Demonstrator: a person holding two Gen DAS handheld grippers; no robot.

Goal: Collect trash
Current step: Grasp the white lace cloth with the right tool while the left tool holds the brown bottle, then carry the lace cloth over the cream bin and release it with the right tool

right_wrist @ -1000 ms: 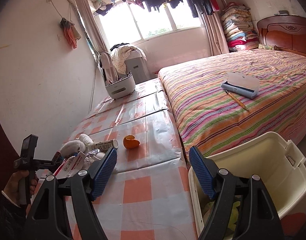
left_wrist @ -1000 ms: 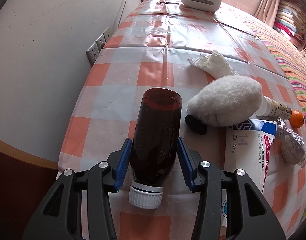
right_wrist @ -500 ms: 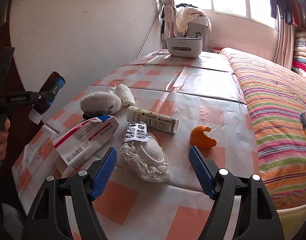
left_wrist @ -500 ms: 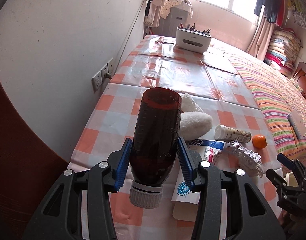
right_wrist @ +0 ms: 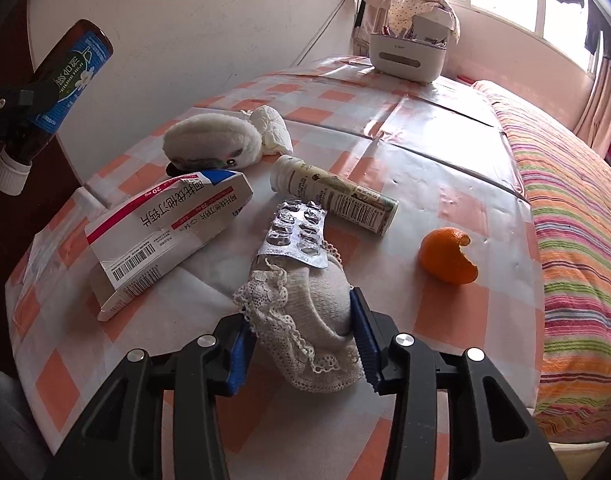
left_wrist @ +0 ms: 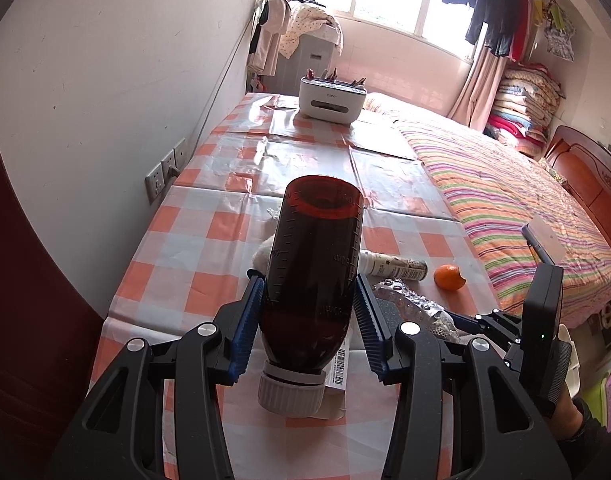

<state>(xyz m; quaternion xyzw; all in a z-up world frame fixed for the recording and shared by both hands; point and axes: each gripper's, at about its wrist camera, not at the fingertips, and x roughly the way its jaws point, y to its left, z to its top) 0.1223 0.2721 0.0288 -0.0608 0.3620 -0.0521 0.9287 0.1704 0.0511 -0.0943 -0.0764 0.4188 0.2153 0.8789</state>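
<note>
In the left wrist view, the left gripper (left_wrist: 309, 316) is clenched on a brown medicine bottle (left_wrist: 313, 272), white cap at 6 o'clock, above the checkered table (left_wrist: 193, 240). In the right wrist view, the right gripper (right_wrist: 301, 340) is closing around a white lace sock (right_wrist: 305, 320) lying on the table, with its blue pads (right_wrist: 361, 332) at 3 and 9 o'clock of the sock and a blister pack (right_wrist: 297, 236) at 12 o'clock.

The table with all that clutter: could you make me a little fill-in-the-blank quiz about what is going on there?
1. The left gripper holds a brown bottle with its white cap pointing ____.
2. The right gripper is closing around a lacy white ____.
3. A blister pack of pills lies partly on top of that item, between the medicine box and the ____ peel.
4. On the checked tablecloth the white tube lies on its ____.

Missing words: down; sock; orange; side
</note>
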